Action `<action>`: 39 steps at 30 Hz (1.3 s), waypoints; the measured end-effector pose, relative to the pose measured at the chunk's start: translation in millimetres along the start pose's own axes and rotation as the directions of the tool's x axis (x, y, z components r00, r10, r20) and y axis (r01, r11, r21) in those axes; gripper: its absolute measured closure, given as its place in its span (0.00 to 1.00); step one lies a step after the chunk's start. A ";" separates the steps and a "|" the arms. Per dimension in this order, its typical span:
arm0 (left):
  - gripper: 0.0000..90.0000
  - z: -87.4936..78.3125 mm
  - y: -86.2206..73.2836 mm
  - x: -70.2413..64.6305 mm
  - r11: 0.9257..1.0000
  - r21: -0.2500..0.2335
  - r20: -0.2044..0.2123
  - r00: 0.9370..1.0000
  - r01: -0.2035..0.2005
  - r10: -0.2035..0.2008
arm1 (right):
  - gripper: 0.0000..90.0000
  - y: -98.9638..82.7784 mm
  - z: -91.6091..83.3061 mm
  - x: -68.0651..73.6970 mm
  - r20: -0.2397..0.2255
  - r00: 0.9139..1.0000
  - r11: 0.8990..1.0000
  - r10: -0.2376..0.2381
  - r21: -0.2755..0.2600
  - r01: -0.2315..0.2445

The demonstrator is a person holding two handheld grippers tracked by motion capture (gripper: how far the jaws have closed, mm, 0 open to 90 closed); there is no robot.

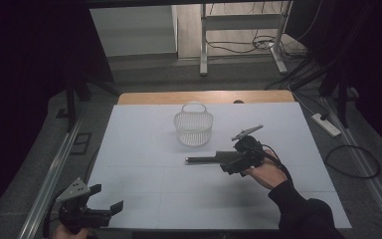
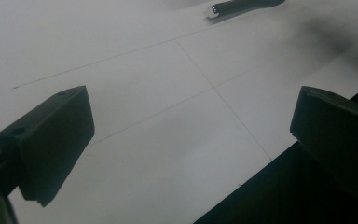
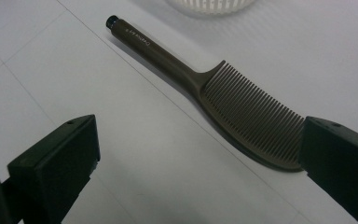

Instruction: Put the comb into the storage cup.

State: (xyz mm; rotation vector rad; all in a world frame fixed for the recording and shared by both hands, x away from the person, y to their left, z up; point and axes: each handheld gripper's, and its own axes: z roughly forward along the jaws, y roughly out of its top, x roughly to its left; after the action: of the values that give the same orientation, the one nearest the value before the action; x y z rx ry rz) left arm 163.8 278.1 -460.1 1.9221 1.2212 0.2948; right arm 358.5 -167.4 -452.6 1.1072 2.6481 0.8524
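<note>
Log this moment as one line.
right tool open over comb | left tool open, idle | basket behind comb

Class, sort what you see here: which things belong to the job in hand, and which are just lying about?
Job in hand: comb; right gripper, open over it; white basket beside it, probably.

Lying about: power strip, floor cables, left gripper idle at the table corner.

Quick count from us: we've got one brown comb [image 3: 242,109] lying mid-right on the white surface [image 1: 144,149], one white mesh basket [image 1: 193,127] at the far middle, and two claws, left claw [image 1: 107,200] near-left, right claw [image 3: 200,163] by the comb.
</note>
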 end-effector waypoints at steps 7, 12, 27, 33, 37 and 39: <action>0.00 0.0 0.0 0.2 1.000 0.000 0.002 1.000 0.000 0.000 | 0.00 7.8 7.4 -1.9 0.005 1.000 0.999 -0.029 0.028 0.029; 0.00 0.0 0.0 0.2 1.000 0.000 0.002 1.000 0.000 0.000 | 0.00 13.0 15.0 -0.8 0.002 1.000 0.999 -0.024 0.030 0.024; 0.00 0.0 0.0 0.5 1.000 0.000 0.006 1.000 0.000 0.000 | 0.00 24.9 26.2 -3.1 -0.006 1.000 1.000 0.003 0.026 -0.003; 0.00 0.0 0.0 0.4 1.000 0.001 0.006 1.000 -0.002 0.002 | 0.00 29.6 33.5 -5.1 -0.004 1.000 1.000 0.015 0.026 -0.015; 0.00 0.0 0.0 0.6 1.000 0.001 0.007 1.000 -0.001 0.001 | 0.00 33.3 36.3 -5.6 -0.005 1.000 1.000 0.018 0.025 -0.017; 0.00 0.0 0.0 0.6 1.000 0.001 0.008 1.000 -0.001 0.001 | 0.00 35.4 38.2 -5.6 -0.002 1.000 0.999 0.016 0.031 -0.016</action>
State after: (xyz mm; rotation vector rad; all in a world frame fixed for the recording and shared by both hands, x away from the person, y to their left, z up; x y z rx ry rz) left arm 164.1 278.6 -460.3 1.9230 1.2153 0.2873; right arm 397.0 -134.1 -465.1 1.1368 2.6667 0.8186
